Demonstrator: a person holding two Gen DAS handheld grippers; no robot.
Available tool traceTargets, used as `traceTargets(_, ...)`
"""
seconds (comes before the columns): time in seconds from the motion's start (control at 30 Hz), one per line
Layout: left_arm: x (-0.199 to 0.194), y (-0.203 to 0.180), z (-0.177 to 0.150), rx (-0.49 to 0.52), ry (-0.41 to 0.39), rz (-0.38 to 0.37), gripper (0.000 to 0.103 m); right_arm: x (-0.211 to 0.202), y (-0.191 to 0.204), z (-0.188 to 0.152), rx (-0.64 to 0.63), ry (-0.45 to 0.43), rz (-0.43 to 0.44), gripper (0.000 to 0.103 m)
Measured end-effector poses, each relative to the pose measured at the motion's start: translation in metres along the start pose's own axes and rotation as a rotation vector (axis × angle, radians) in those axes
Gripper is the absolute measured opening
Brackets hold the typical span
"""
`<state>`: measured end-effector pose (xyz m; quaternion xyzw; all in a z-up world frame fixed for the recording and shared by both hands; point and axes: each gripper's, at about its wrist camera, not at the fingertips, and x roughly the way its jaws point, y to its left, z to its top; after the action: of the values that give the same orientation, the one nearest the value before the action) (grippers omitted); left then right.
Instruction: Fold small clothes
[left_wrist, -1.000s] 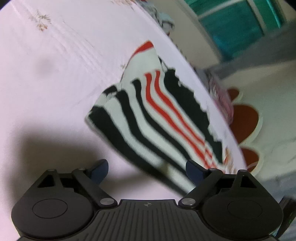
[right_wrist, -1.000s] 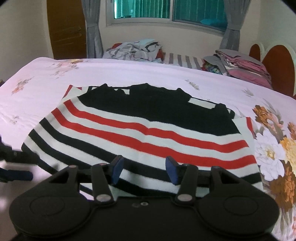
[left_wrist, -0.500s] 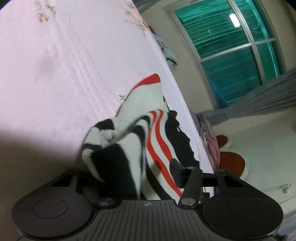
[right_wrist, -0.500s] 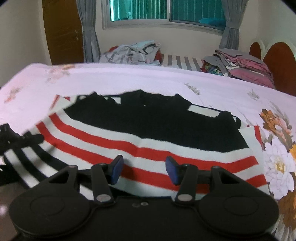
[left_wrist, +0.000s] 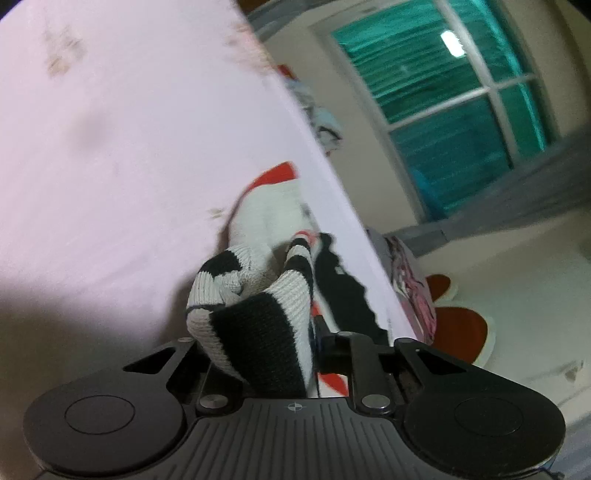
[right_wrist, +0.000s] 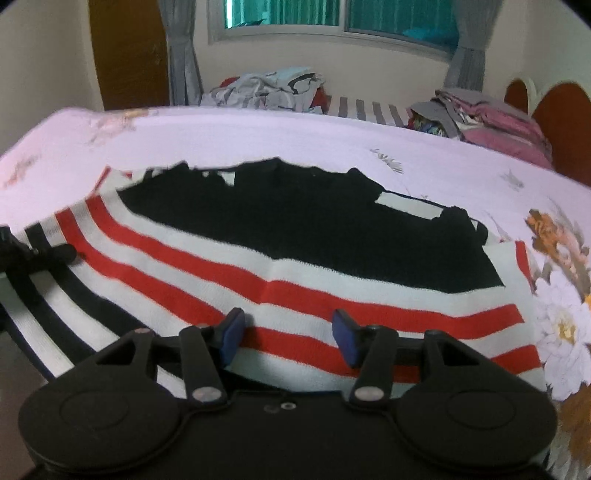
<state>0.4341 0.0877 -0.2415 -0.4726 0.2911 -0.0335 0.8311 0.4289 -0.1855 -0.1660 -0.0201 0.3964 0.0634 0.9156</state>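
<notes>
Striped sweater (right_wrist: 295, 273) lies spread on the bed (right_wrist: 280, 136), black upper part toward the window (right_wrist: 332, 14), red and white bands nearer the camera. Left claw (left_wrist: 258, 347): jaws have just been closing, now pinched on a bunched black-and-white corner of the sweater at its left edge, the fabric lifted into a fold. Right claw (right_wrist: 288, 334): jaws about half apart, poised over the near hem with nothing gripped; whether the tips touch the knit, cannot tell. Piles of clothes (right_wrist: 491, 122) at the bed's far side.
</notes>
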Motion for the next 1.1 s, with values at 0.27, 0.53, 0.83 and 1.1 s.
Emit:
traceTargets(0.27,0.007,-0.08,0.009,0.238,0.017,-0.112,0.017,-0.023,-0.029,-0.002,0.092,-0.036,0.021,0.052)
traceTargets(0.53,0.044,-0.174,-0.043,0.486,0.176,-0.286,0.017,-0.062,-0.088,-0.011,0.213,-0.089,-0.04,0.052)
traceTargets(0.83,0.076,-0.183,-0.125,0.746,0.367,-0.176,0.038,-0.091,-0.153,-0.042,0.313,-0.073,-0.151,0.052)
traceTargets(1.1,0.026,-0.193,-0.143,0.849,0.419,-0.21,0.074,-0.095,-0.165,-0.022,0.347,-0.116,-0.094,0.061)
